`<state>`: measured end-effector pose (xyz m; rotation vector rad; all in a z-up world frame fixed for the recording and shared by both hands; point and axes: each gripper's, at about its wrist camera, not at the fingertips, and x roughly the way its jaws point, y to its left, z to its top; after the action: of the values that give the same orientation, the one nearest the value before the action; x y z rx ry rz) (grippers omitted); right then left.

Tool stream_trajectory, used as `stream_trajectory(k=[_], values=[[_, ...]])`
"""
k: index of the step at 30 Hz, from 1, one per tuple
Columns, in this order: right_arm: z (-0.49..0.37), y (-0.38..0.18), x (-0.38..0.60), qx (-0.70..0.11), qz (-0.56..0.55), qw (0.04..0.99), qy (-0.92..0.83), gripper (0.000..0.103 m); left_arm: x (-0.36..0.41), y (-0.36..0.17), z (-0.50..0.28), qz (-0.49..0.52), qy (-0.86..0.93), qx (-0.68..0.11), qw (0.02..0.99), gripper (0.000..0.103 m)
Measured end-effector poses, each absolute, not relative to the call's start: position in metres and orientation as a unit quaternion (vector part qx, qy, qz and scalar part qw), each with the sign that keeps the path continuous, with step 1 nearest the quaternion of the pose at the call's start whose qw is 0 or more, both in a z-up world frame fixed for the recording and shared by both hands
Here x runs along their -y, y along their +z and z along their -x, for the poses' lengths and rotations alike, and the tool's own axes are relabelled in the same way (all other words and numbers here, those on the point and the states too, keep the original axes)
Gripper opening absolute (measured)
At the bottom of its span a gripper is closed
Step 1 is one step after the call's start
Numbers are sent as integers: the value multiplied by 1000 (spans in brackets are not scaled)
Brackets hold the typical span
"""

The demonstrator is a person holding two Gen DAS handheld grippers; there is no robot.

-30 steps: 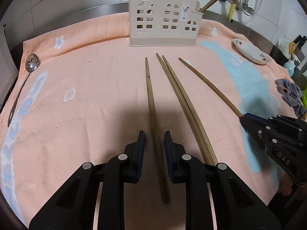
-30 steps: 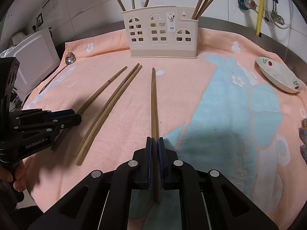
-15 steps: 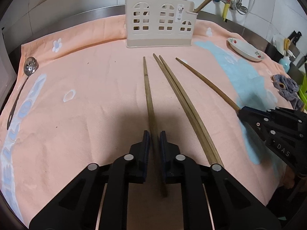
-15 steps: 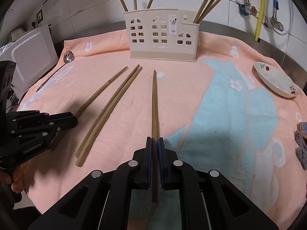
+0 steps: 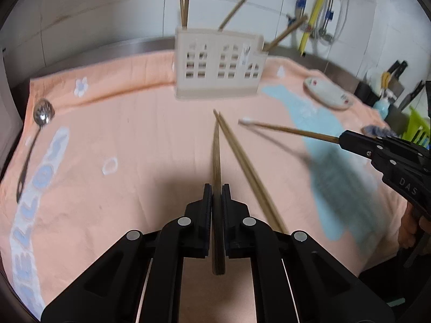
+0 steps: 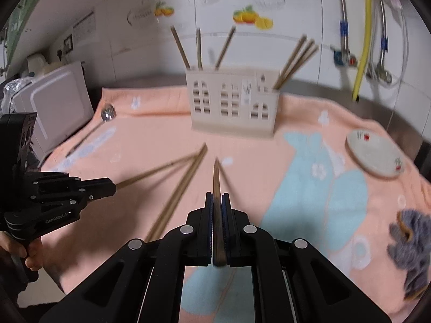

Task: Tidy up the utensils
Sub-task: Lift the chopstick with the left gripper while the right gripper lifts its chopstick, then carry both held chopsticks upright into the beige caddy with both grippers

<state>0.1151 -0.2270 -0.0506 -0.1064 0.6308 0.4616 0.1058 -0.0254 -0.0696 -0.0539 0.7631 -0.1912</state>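
Lifting both chopsticks off the towel (image 5: pixel 134 140) now: left hand-held gripper (image 5: pixel 216 193) just clamped one (image 5: pixel 216 156), right hand-held gripper (image 6: pixel 217 202) grips another (image 6: pixel 216 177), so next is the holder (image 6: pixel 233 105).

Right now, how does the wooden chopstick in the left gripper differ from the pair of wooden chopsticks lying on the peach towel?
The held wooden chopstick is clamped in the shut left gripper; the pair of chopsticks is in no gripper.
The held one is single; the pair lies side by side, touching.
The held one's tip looks raised off the peach towel; the pair rests flat on it.
All are long, brown, and point toward the cream utensil holder.
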Motion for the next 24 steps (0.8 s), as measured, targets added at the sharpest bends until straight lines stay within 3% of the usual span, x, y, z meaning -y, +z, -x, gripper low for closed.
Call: stream_trajectory(k=[24], values=[[-187,77,223,-272,88,921,265,6,20,24,-164,-8,-128,-299,946,6]])
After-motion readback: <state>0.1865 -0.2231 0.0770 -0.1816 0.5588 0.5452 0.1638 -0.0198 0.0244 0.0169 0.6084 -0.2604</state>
